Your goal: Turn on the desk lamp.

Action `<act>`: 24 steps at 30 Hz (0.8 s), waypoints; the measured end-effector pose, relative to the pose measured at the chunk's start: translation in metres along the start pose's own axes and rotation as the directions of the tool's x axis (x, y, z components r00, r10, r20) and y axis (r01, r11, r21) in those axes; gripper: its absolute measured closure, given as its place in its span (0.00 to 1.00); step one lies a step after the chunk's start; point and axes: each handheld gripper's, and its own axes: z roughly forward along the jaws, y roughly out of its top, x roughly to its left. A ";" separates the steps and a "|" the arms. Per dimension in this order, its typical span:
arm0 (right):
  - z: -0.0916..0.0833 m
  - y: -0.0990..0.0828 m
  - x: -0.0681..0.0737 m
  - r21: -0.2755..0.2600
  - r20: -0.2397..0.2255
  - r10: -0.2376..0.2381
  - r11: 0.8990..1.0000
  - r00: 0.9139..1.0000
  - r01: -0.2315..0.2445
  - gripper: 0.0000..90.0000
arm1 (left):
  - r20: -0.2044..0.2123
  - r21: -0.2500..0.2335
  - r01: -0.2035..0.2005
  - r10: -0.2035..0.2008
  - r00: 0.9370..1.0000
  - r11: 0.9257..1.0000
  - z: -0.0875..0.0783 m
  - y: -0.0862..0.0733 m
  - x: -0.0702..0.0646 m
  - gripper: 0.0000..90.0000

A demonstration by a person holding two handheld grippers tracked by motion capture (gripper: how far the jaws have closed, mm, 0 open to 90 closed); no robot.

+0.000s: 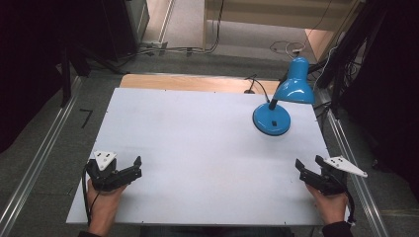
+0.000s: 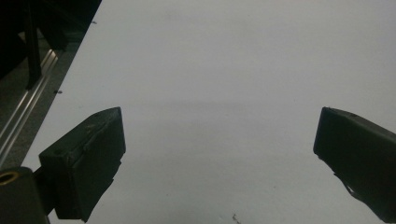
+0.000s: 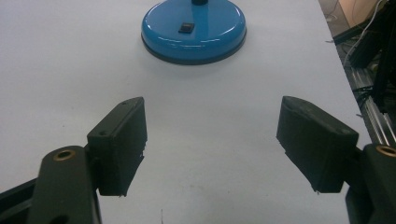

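Note:
A blue desk lamp stands at the back right of the white table (image 1: 197, 148). Its round base (image 1: 272, 119) carries a small black switch, and its shade (image 1: 295, 84) leans out past the table's right edge. My right gripper (image 1: 308, 162) rests open near the front right corner, well short of the lamp. In the right gripper view the lamp base (image 3: 194, 28) lies ahead of the open gripper (image 3: 212, 126), with only bare table between the jaws. My left gripper (image 1: 136, 168) sits open at the front left; in the left gripper view, that gripper (image 2: 219, 140) has nothing in it.
Metal rails run along the floor on the left (image 1: 39, 163) and the right (image 1: 351, 158) of the table. A wooden strip (image 1: 188, 82) borders the far edge. The lamp's black cable (image 1: 259, 86) trails off the back, and more cables (image 1: 286, 48) lie on the floor behind.

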 end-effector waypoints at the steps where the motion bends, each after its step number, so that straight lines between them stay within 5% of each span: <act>1: 0.001 0.000 0.000 0.001 -0.002 0.001 1.000 1.000 -0.001 0.25 | -0.002 0.000 0.001 -0.001 1.000 1.000 0.000 0.000 0.000 0.04; 24: 0.018 0.014 0.005 -0.007 -0.013 -0.004 1.000 1.000 0.004 0.25 | -0.011 -0.003 -0.008 0.008 1.000 1.000 0.001 -0.001 0.000 0.04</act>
